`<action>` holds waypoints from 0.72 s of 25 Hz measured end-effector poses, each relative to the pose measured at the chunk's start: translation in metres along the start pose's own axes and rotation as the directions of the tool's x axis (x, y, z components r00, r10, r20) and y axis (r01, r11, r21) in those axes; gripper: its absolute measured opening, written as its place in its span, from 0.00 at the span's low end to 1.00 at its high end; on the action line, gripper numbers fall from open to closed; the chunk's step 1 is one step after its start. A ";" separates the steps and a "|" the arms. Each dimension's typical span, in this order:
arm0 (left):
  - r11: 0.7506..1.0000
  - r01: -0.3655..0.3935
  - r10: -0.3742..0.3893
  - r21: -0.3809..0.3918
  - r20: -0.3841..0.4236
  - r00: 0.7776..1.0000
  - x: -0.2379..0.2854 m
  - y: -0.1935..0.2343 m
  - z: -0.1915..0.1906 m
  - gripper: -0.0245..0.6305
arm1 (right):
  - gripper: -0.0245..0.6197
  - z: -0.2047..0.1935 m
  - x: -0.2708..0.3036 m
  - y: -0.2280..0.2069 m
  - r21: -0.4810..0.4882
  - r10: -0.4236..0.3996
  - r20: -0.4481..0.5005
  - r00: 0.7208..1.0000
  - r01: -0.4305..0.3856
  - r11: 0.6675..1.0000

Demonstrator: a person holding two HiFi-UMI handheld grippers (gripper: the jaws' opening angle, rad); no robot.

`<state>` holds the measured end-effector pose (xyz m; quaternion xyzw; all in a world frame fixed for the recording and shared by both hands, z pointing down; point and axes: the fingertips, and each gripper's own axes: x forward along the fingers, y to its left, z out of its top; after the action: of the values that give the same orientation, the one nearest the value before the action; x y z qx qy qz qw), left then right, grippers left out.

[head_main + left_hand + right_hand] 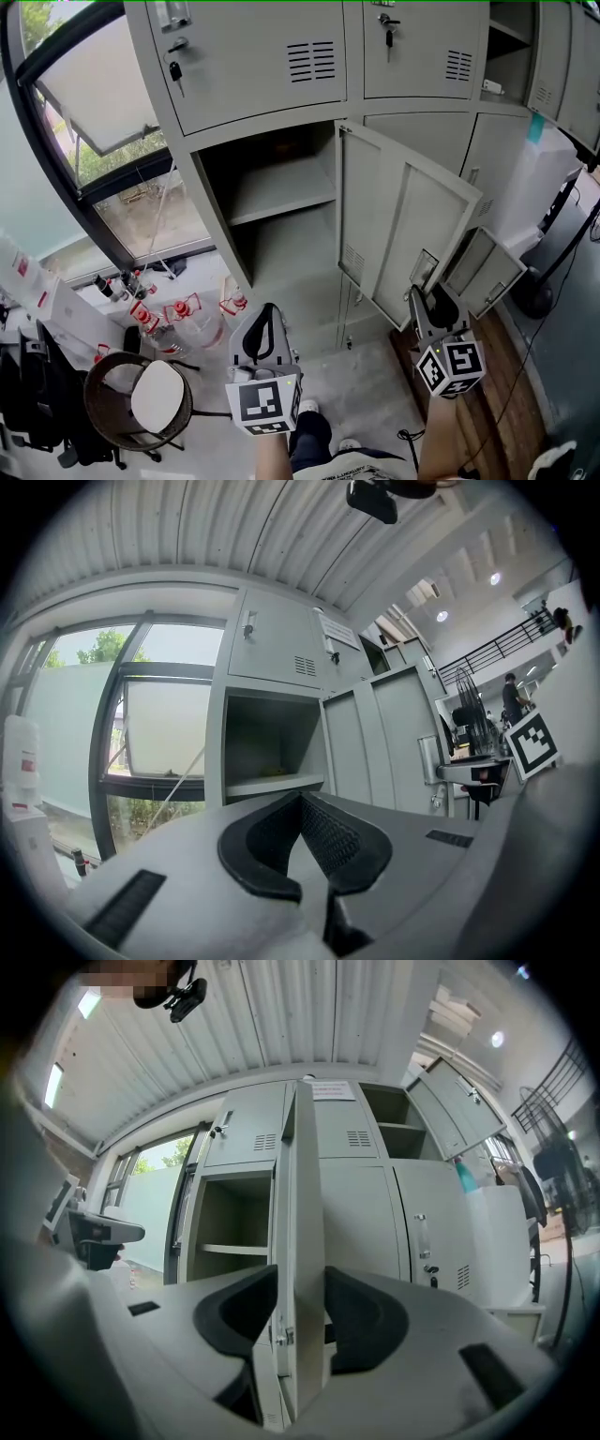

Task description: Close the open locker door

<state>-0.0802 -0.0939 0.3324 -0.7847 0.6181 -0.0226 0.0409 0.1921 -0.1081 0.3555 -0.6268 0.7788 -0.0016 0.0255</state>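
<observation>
Right gripper (300, 1288) jaws sit either side of the locker door (302, 1194), and in the right gripper view both dark pads lie flush against the door's thin free edge, pinching it. That view shows the door edge-on, standing upright between the pads, so neither of its faces can be made out there. From the head view, the right gripper (422, 298) points level at the lower part of the locker door (403, 225), which is swung well out from the open compartment (281, 187) and hinged on that compartment's right side. The latch plate near the door's free edge is partly covered by the gripper. To the left, well apart from the door, the left gripper (269, 307) is held level and faces the compartment; in its own view the left gripper (300, 799) has its pads pressed together at the tips with nothing between them. A shelf (281, 192) crosses the compartment, and its lower part runs down out of clear sight. Both forearms are cut off at the bottom edge of the head view, so only the grippers and their marker cubes show in full. A window (103, 94) stands left of the lockers.
</observation>
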 end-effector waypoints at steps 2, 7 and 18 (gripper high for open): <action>1.000 0.002 -0.002 0.000 0.000 1.000 0.000 0.000 0.000 0.04 | 0.21 0.000 0.000 0.000 -0.007 -0.010 -0.005 1.000 0.010 1.000; 1.000 -0.005 0.005 -0.008 0.000 1.000 0.000 0.002 -0.001 0.04 | 0.19 0.000 -0.001 0.006 -0.010 0.015 -0.008 1.000 -0.015 1.000; 0.999 -0.037 0.037 -0.019 0.005 0.999 -0.021 0.009 -0.001 0.04 | 0.20 0.000 -0.009 0.048 -0.050 0.138 -0.003 0.990 -0.138 0.989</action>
<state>-0.0942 -0.0761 0.3331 -0.7735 0.6327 -0.0138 0.0356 0.1476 -0.0891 0.3538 -0.5719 0.8200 0.0199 0.0101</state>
